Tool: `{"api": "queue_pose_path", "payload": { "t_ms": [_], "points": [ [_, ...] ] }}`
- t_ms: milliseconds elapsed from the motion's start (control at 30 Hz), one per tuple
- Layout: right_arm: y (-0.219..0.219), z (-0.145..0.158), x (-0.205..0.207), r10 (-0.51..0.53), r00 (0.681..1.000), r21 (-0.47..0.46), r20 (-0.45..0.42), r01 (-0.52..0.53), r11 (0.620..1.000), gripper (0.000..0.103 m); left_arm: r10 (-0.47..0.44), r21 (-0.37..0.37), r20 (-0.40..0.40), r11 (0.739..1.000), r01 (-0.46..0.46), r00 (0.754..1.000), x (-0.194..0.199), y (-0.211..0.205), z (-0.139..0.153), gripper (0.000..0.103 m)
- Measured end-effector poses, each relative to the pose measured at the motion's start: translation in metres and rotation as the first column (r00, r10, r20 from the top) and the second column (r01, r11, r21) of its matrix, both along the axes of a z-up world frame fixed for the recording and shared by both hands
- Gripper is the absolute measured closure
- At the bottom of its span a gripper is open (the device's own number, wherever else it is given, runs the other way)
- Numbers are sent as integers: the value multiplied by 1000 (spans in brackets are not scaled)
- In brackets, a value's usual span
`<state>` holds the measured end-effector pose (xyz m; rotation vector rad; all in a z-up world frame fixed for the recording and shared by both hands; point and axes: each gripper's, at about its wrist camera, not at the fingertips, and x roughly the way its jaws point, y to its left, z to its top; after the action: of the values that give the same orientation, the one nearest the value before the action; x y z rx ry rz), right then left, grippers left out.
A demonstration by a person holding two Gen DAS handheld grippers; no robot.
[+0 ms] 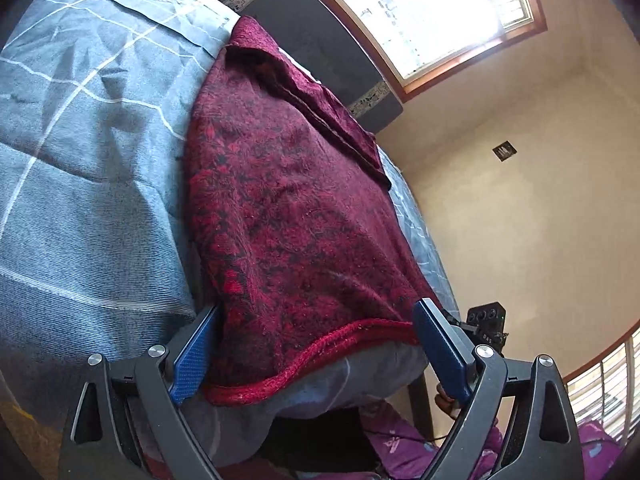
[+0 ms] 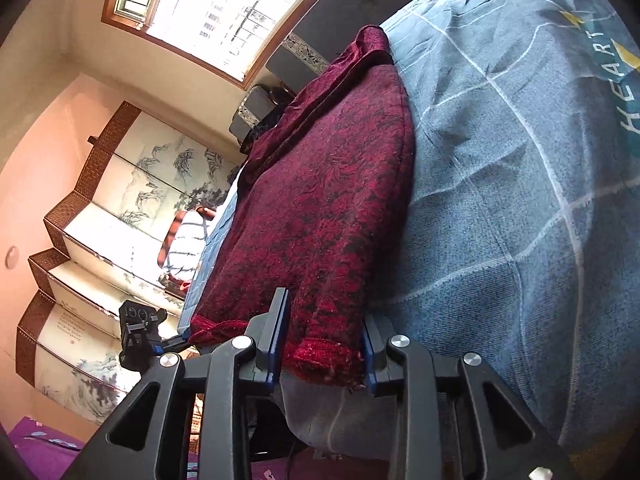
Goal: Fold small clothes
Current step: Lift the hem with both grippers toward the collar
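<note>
A dark red patterned knit garment [image 1: 288,208] lies flat along the bed's near edge, its ribbed hem facing me; it also shows in the right wrist view [image 2: 328,208]. My left gripper [image 1: 320,344] is wide open, its blue pads [image 1: 192,356] on either side of the hem corner, not clamped. My right gripper [image 2: 324,336] stands partly open with its jaws either side of the other hem corner [image 2: 324,360]; the cloth fills the gap, and whether the pads press it I cannot tell.
The bed carries a blue-grey checked cover [image 1: 80,184] that also shows in the right wrist view [image 2: 520,208]. A dark headboard [image 1: 304,28] and window [image 1: 420,12] are behind. A folding screen [image 2: 120,208] stands at left. The other gripper [image 2: 138,332] shows at the bed edge.
</note>
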<state>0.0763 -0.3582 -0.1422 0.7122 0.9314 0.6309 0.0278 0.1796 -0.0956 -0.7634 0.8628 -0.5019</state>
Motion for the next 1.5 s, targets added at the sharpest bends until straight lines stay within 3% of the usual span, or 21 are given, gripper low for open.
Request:
{"api": "queue_pose_path", "payload": {
  "t_ms": [100, 200, 233, 267, 333, 467, 533, 600, 667, 767, 867, 900, 933, 967, 1000, 1133, 1233, 1333, 1500],
  "points": [
    [3, 2, 5, 11, 1000, 6, -4, -11, 1000, 62, -10, 92, -12, 996, 11, 1000, -1, -9, 0, 13],
    [8, 4, 6, 13, 1000, -27, -10, -13, 1000, 62, -6, 122, -24, 993, 9, 1000, -4, -13, -2, 28],
    [10, 5, 7, 12, 1000, -52, -14, -12, 999, 66, 0, 137, -24, 991, 3, 1000, -5, -12, -2, 38],
    [12, 5, 8, 9, 1000, -85, -22, -11, 996, 76, 11, 158, -24, 987, -7, 1000, -6, -12, -2, 51],
    [14, -1, 9, -5, 999, -120, -53, -1, 993, 91, 29, 169, -36, 985, -22, 999, -6, -9, -4, 66],
    [9, -5, 7, -23, 998, -104, -56, 17, 994, 92, 11, 83, -69, 997, -6, 998, -7, -2, -12, 66],
    [8, -5, 7, -17, 998, -83, -55, 12, 996, 92, 7, 75, -67, 997, -2, 998, -8, -2, -11, 65],
    [7, -5, 8, -5, 998, -70, -59, 1, 998, 87, 7, 82, -71, 997, -1, 997, -8, -2, -10, 57],
    [4, -5, 9, -7, 998, -51, -64, 4, 999, 84, 0, 41, -75, 999, 3, 997, -6, -2, -9, 44],
    [0, -7, 11, -12, 997, -15, -80, 11, 1000, 82, -21, 65, -85, 998, 26, 996, 0, -9, -3, 32],
    [1, -6, 13, -11, 996, -30, -86, 9, 1000, 82, -28, 117, -58, 992, 34, 998, 2, -16, 1, 30],
    [2, -5, 14, -13, 996, -41, -89, 9, 999, 83, -17, 121, -52, 992, 23, 999, 2, -17, 1, 31],
    [3, -5, 14, -18, 996, -53, -90, 13, 999, 89, -7, 124, -56, 992, 14, 998, 2, -17, 0, 44],
    [4, -4, 14, -21, 996, -58, -86, 16, 998, 90, -3, 134, -68, 991, 13, 998, 4, -18, -2, 76],
    [3, -2, 13, -27, 997, -54, -78, 23, 998, 91, 2, 145, -80, 989, 10, 997, 4, -17, -4, 89],
    [0, 16, 10, -44, 999, 3, -29, 44, 999, 92, 54, 65, -53, 997, -50, 997, -2, -6, 7, 90],
    [-3, 33, 9, -46, 999, 56, 1, 46, 997, 92, 92, 13, 9, 996, -92, 996, -9, 1, 23, 90],
    [-3, 38, 6, -49, 999, 48, 19, 48, 998, 92, 89, 36, 5, 995, -89, 996, -10, 1, 20, 90],
    [-5, 20, 1, -61, 998, 69, -34, 63, 996, 92, 97, 37, 15, 995, -98, 995, -19, -1, 16, 91]
  ]
}}
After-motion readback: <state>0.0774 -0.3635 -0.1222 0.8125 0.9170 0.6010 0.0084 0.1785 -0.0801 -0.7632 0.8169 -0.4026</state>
